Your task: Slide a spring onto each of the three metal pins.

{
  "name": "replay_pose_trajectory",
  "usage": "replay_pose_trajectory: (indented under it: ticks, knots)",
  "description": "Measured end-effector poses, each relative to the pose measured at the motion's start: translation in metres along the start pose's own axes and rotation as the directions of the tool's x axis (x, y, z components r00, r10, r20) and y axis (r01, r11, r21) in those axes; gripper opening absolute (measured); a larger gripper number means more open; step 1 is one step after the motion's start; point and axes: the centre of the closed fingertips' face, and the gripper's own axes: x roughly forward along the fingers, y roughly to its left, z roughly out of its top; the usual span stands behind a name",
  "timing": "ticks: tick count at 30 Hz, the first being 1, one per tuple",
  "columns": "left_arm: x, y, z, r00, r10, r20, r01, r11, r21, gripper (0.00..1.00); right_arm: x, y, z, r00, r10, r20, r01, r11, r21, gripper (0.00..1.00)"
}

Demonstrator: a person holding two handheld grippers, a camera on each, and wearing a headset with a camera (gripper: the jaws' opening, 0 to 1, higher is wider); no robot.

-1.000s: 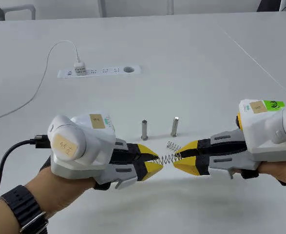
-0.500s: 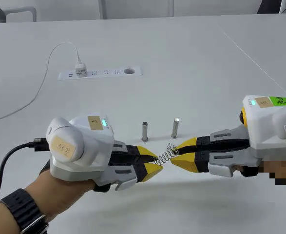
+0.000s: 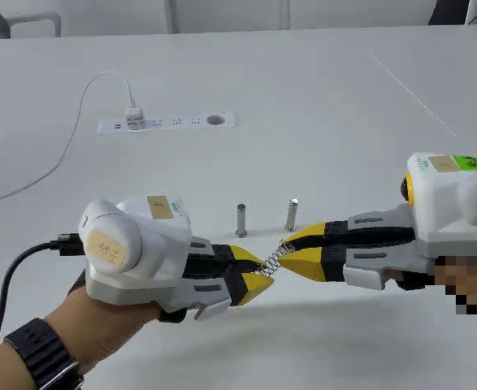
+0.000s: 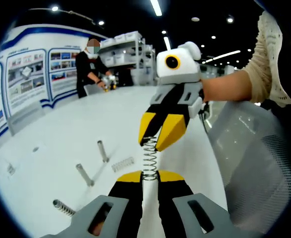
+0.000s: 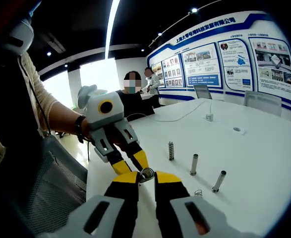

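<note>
We can read very little with certainty. At the lower left of the head view, the left gripper [image 3: 262, 272] carries a tan sticker [image 3: 108, 246] on its rounded end with handwriting that may be "4R7", and a smaller tan label [image 3: 161, 206] on top, too faint to read. At the right edge, the right gripper [image 3: 291, 248] bears a tan tag [image 3: 444, 163] and a green tag [image 3: 470, 162], both with illegible scribbles. In the right gripper view, a line of blue Chinese characters heads the wall board [image 5: 202, 30] at the upper right, too small for us to make out.
</note>
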Motion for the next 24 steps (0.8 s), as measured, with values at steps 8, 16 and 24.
replay_pose_trajectory:
  ticks: [8, 16, 24]
  knots:
    - [0.002, 0.0, 0.0, 1.0, 0.0, -0.003, 0.0, 1.0, 0.002, 0.09, 0.002, 0.002, 0.005, 0.9998, 0.005, 0.017, -0.005, 1.0, 0.006, 0.13]
    - [0.006, -0.001, 0.0, 1.0, 0.001, -0.003, -0.001, 1.0, -0.007, 0.09, 0.006, 0.005, 0.008, 0.9998, 0.011, 0.019, -0.012, 1.0, 0.001, 0.12]
    - [0.008, -0.001, -0.001, 1.0, 0.002, -0.004, -0.002, 1.0, -0.008, 0.1, 0.01, 0.006, 0.009, 0.9999, 0.013, 0.0, -0.013, 0.999, -0.031, 0.12]
